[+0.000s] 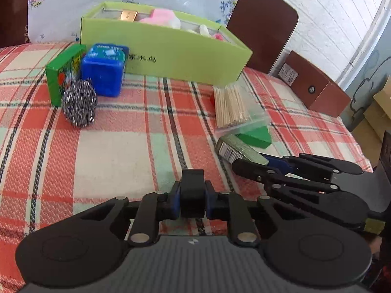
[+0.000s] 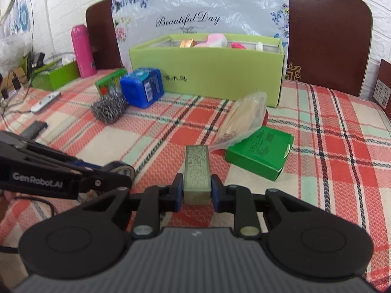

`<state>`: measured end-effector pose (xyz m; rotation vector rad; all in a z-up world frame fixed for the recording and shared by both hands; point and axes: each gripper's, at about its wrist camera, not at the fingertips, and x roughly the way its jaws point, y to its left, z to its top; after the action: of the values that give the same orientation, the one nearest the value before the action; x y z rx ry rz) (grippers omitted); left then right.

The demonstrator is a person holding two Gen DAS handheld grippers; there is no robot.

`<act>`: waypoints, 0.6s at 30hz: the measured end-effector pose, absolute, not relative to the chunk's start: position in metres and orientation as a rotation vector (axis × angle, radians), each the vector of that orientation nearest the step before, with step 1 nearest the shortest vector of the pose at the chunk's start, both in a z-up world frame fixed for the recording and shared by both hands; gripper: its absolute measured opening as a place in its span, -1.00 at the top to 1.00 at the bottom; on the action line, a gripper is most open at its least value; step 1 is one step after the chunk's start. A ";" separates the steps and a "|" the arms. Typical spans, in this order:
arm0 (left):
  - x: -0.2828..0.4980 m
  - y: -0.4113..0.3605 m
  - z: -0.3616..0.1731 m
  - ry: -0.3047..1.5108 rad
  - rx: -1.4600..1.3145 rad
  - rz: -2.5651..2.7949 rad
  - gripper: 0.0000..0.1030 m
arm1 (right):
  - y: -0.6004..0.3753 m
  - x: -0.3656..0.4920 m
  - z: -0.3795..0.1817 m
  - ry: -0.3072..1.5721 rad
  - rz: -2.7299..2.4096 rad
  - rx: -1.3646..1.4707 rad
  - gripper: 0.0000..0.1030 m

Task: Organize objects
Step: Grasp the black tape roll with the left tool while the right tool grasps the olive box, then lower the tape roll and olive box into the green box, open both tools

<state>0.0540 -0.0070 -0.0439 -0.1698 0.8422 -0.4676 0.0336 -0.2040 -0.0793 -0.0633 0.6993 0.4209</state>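
Note:
My right gripper is shut on a small grey-green box, held just above the plaid cloth; the box also shows in the left wrist view. My left gripper is shut on a black block, low over the cloth, left of the right gripper. A long lime-green box with several items inside stands at the back. In front of it lie a blue cube box, a steel scourer, a green packet, a toothpick bag and a green flat box.
A pink bottle, a green tray, cables and a remote are at the left edge. A brown headboard and a floral bag stand behind the lime box. A brown cabinet is at the right.

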 end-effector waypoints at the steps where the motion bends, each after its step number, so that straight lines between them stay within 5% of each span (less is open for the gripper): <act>1: 0.055 -0.007 -0.040 0.828 -0.169 -0.465 0.65 | -0.206 0.033 -0.075 0.685 0.423 -0.049 0.56; 18: 0.120 -0.022 0.053 0.582 -0.215 -0.466 0.65 | -0.220 0.080 0.007 0.401 0.374 -0.007 0.56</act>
<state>0.1204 -0.0224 0.0532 -0.2155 0.5825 -0.4659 0.0799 -0.2202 0.0068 -0.0067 0.4012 0.3743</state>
